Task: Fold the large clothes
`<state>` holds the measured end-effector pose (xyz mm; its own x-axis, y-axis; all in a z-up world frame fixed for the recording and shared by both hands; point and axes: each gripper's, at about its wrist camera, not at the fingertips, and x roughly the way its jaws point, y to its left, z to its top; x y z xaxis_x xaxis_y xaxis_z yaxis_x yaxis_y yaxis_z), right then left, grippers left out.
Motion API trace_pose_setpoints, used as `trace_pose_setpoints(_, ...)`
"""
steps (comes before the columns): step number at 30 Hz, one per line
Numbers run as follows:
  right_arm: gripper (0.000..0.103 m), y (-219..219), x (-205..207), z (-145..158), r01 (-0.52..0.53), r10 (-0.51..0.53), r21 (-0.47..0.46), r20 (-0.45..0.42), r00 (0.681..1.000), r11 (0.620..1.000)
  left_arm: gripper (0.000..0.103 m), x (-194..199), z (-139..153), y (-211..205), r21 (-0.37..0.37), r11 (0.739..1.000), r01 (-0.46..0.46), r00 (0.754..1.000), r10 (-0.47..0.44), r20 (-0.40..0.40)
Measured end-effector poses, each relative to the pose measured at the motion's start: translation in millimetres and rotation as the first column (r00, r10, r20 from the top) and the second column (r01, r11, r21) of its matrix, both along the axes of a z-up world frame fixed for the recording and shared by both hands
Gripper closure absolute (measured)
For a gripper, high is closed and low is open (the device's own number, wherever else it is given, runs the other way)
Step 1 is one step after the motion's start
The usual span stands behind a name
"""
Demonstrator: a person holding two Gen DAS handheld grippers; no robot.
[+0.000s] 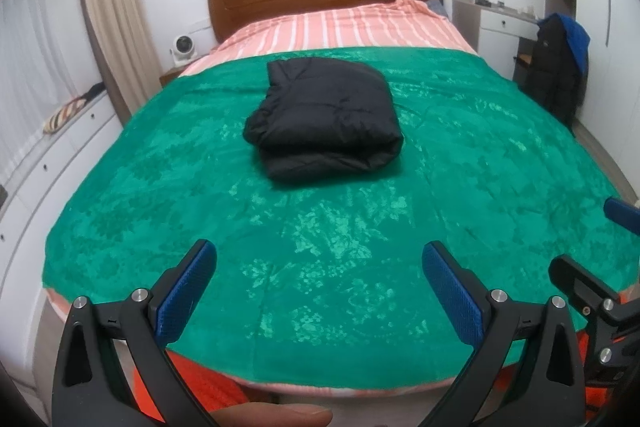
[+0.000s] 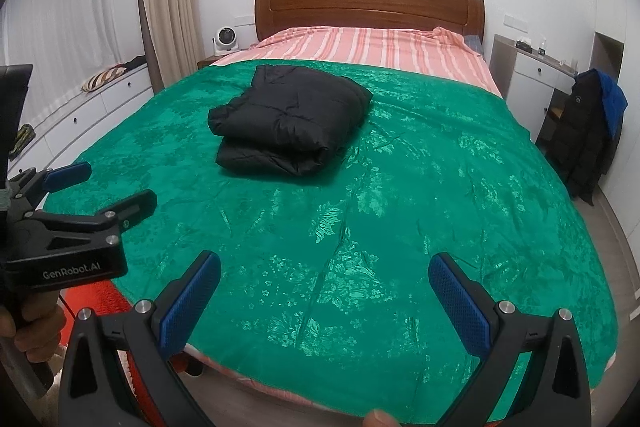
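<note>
Left wrist view: black puffer jacket [image 1: 324, 123] folded in a bundle, lying mid-bed on green blanket [image 1: 320, 247]. Left hand-held gripper [image 1: 318, 291] fingers spread apart, empty, over blanket's near edge. Right hand-held gripper [image 2: 324, 297] likewise spread apart, empty.

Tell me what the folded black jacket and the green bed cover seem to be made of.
Folded black puffy jacket: likely a matte synthetic shell with padded filling, judging by its quilted seams and bulk. Green patterned bed cover: probably a satin-like or plush woven fabric; its floral pattern catches light with a sheen.
</note>
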<state>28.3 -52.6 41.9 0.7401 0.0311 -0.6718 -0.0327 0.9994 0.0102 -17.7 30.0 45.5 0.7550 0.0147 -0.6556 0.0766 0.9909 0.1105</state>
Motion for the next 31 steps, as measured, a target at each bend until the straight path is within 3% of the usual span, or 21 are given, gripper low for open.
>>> trace_pose_setpoints(22, 0.000, -4.8, 1.3, 3.3, 0.034, -0.034, -0.029, 0.013, 0.999, 0.999, 0.000, 4.9, -4.4, 5.4, -0.010, 1.000, -0.011, 1.000, 0.010, -0.021)
trace_pose_setpoints(31, 0.000, -6.9, 1.6, 0.2, 0.037, -0.036, -0.024, 0.007, 0.999, 0.999, 0.000, 1.2, -4.2, 3.4, -0.013, 1.000, -0.008, 1.000, 0.008, 0.006)
